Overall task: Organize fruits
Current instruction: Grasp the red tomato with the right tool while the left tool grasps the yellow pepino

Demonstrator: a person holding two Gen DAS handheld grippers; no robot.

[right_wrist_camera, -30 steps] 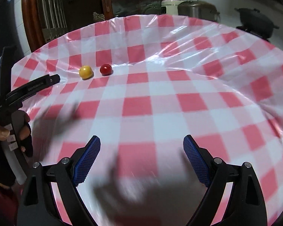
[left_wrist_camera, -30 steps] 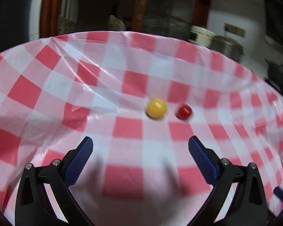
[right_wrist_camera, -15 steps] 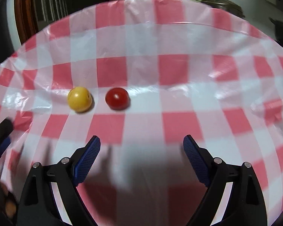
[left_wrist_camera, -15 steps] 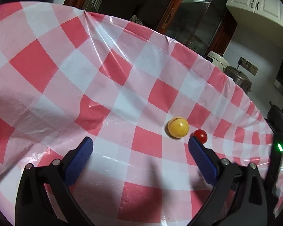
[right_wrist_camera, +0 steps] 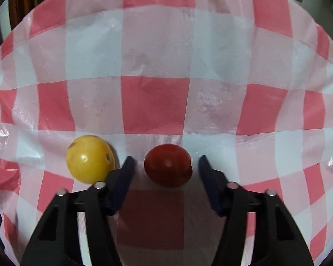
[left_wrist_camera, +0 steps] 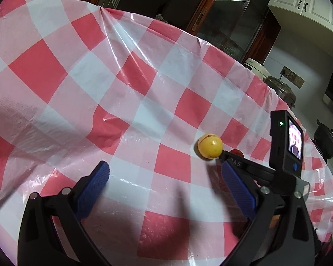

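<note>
Both tongs (left_wrist_camera: pixel 164 177) (right_wrist_camera: pixel 165 166) apparently spread wide.

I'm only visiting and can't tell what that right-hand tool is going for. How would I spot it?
Look at the red-and-white checked tablecloth: two small round fruits sit side by side on it. The one you want is the red fruit, between the open fingers of the right gripper. Its neighbour, the yellow fruit, is paler and lies outside the fingers.

a red-and-white checked plastic tablecloth (left_wrist_camera: pixel 144 88) is covering the table and catching glare along its creases. a dark wooden glass-door cabinet (left_wrist_camera: pixel 222 22) is standing at twelve o'clock, white cupboards (left_wrist_camera: pixel 308 0) are hanging at one o'clock, and cooking pots (left_wrist_camera: pixel 282 88) are sitting against a pale wall at two o'clock.
</note>
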